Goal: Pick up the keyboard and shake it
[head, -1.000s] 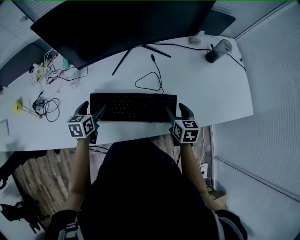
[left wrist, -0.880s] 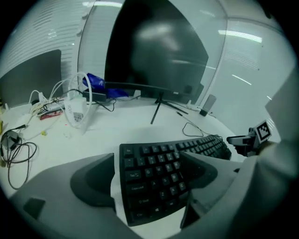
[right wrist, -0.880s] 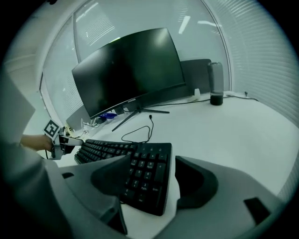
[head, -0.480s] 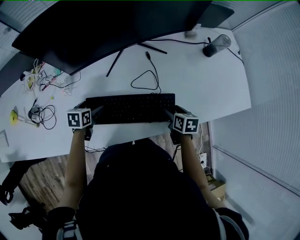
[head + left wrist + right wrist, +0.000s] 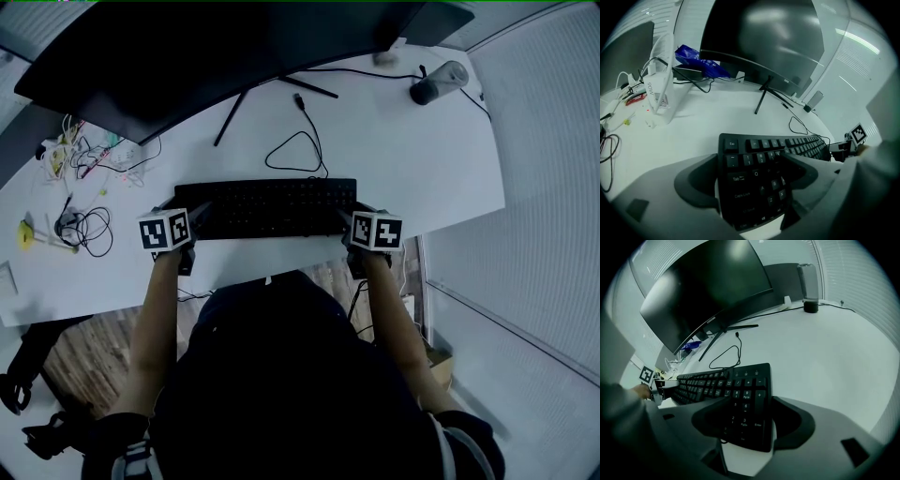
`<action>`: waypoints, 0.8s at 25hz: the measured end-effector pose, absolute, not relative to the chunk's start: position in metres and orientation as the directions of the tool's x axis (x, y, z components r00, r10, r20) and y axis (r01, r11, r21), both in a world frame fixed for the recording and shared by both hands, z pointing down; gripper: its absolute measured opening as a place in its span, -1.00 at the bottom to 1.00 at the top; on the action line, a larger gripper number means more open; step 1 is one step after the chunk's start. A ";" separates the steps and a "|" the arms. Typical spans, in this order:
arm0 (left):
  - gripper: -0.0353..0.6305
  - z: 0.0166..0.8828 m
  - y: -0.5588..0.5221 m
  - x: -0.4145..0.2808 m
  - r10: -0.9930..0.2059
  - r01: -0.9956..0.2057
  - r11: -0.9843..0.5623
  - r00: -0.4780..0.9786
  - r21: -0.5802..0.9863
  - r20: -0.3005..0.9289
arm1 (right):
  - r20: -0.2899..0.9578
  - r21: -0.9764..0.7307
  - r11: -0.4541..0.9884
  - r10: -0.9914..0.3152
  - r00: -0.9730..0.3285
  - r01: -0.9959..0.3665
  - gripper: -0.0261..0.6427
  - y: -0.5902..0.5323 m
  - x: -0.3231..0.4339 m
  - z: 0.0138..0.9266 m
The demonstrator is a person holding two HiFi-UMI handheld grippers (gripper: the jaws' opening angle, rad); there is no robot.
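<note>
A black keyboard point(image 5: 267, 208) lies flat on the white desk point(image 5: 422, 169), in front of the person. My left gripper point(image 5: 184, 210) is at its left end. In the left gripper view the jaws point(image 5: 750, 159) stand wide around the Esc-and-Tab end of the keyboard point(image 5: 764, 178), one beside its edge and one over the keys. My right gripper point(image 5: 353, 212) is at the right end. There the jaws point(image 5: 750, 401) are closing around the number-pad end of the keyboard point(image 5: 740, 390), and I see no firm press on it.
A large dark curved monitor point(image 5: 216, 56) on a thin-legged stand fills the back of the desk. A looped black cable point(image 5: 295, 155) lies behind the keyboard. A dark cylinder point(image 5: 438, 84) stands at the back right. Tangled wires point(image 5: 84, 225) and small items lie at the left.
Both grippers have moved forward from the keyboard's front corners and now straddle its two ends. The keyboard itself has stayed on the desk.
</note>
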State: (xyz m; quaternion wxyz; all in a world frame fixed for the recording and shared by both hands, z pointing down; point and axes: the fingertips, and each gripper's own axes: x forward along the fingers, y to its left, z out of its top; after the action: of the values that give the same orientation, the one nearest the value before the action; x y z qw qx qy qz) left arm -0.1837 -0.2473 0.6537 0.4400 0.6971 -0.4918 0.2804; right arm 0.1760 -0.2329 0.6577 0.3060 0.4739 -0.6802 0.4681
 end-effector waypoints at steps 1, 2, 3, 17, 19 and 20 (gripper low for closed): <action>0.40 0.654 -0.247 -0.183 -0.440 -0.932 -0.131 0.360 0.338 0.823 | 0.861 -0.342 0.109 -0.360 -0.358 -0.933 -0.06 -0.232 0.176 0.658; 0.40 0.654 -0.246 -0.183 -0.440 -0.931 -0.132 0.362 0.340 0.822 | 0.863 -0.336 0.109 -0.363 -0.352 -0.936 -0.06 -0.232 0.177 0.657; 0.40 0.653 -0.245 -0.183 -0.442 -0.930 -0.133 0.365 0.342 0.819 | 0.864 -0.328 0.112 -0.366 -0.346 -0.938 -0.06 -0.231 0.177 0.656; 0.40 0.598 -0.227 -0.183 -0.624 -0.815 -0.092 0.495 0.573 0.605 | 0.695 0.038 0.374 -0.676 -0.245 -0.926 -0.06 -0.256 0.156 0.489; 0.40 0.596 -0.226 -0.181 -0.634 -0.789 -0.096 0.518 0.607 0.574 | 0.662 0.098 0.387 -0.713 -0.230 -0.917 -0.06 -0.256 0.151 0.469; 0.40 0.595 -0.226 -0.180 -0.640 -0.777 -0.100 0.528 0.621 0.558 | 0.646 0.123 0.390 -0.730 -0.225 -0.912 -0.06 -0.256 0.148 0.459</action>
State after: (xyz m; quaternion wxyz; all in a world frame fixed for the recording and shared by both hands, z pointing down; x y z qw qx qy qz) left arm -0.1799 -0.2261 0.5953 0.4684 0.7381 -0.4801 0.0732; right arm 0.1480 -0.2561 0.4592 0.3207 0.5334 -0.7696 0.1425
